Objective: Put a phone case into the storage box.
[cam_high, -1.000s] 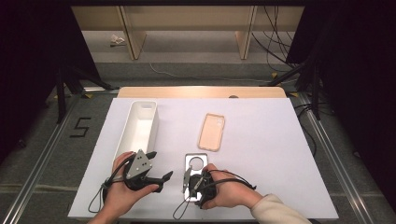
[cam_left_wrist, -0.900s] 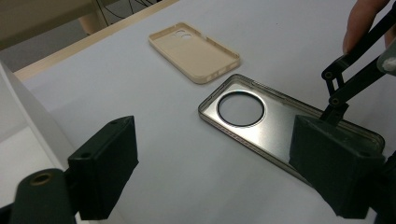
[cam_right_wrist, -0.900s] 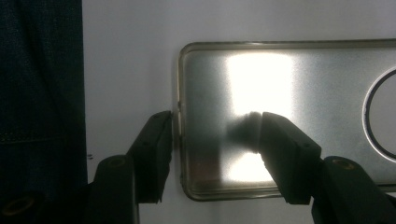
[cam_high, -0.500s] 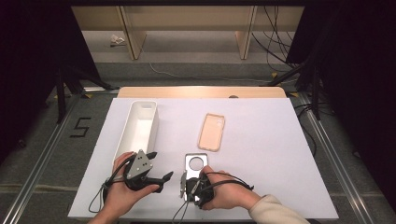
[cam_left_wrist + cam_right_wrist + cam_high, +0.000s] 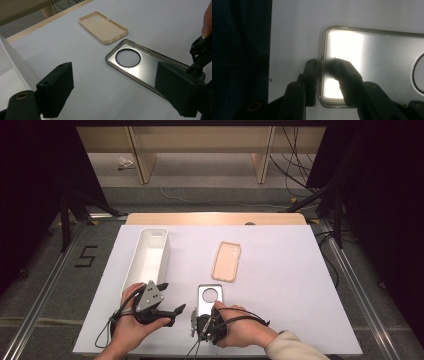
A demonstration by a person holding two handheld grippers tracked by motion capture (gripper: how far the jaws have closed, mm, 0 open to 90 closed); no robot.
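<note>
A silver phone case with a round cut-out lies flat on the white table, close to the person's edge. The right gripper has just been closing its jaws over the case's near short rim, one pad outside the wall, one inside; whether they already pinch it cannot be told. Just left, the left gripper rests spread and empty. Farther back lie a beige phone case and a white tray.

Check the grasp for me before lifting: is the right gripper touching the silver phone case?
Touching. In the right gripper view, the right gripper straddles the silver phone case end rim, one jaw against its outside.
</note>
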